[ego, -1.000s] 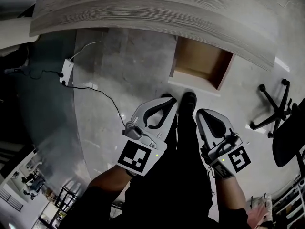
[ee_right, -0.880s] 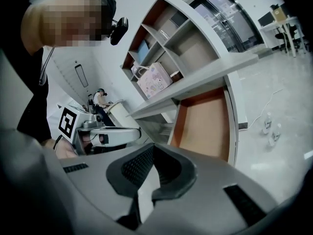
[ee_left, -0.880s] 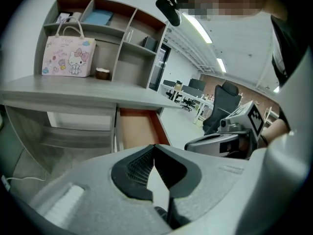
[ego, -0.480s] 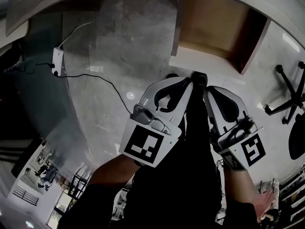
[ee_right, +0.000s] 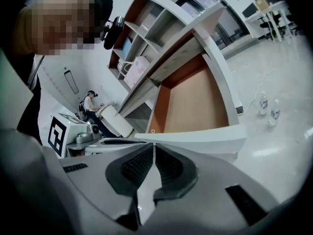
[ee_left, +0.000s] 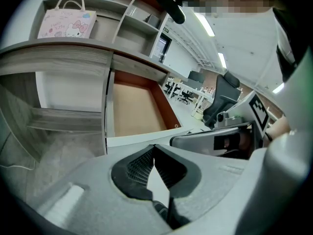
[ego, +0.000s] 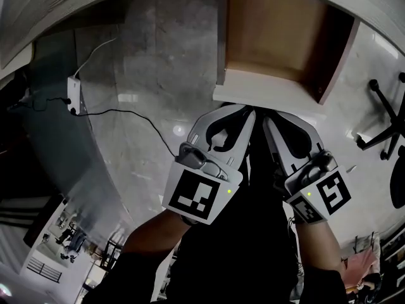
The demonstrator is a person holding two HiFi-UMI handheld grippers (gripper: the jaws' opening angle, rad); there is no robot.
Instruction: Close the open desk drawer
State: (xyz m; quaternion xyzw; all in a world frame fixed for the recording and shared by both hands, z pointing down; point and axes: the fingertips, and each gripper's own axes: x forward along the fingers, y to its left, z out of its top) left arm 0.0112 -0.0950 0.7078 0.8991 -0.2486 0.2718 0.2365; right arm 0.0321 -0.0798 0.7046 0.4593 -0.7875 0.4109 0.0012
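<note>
Drawer (ego: 266, 92) — just beyond both closed jaws.

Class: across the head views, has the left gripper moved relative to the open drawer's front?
Yes. The left gripper has moved toward the drawer front. The floor gap seen earlier is gone, and its tips now sit at the front's edge.

Grey floor (ego: 145, 68), white power strip (ego: 73, 95) and thin black cable (ego: 126, 112) lying on it.
</note>
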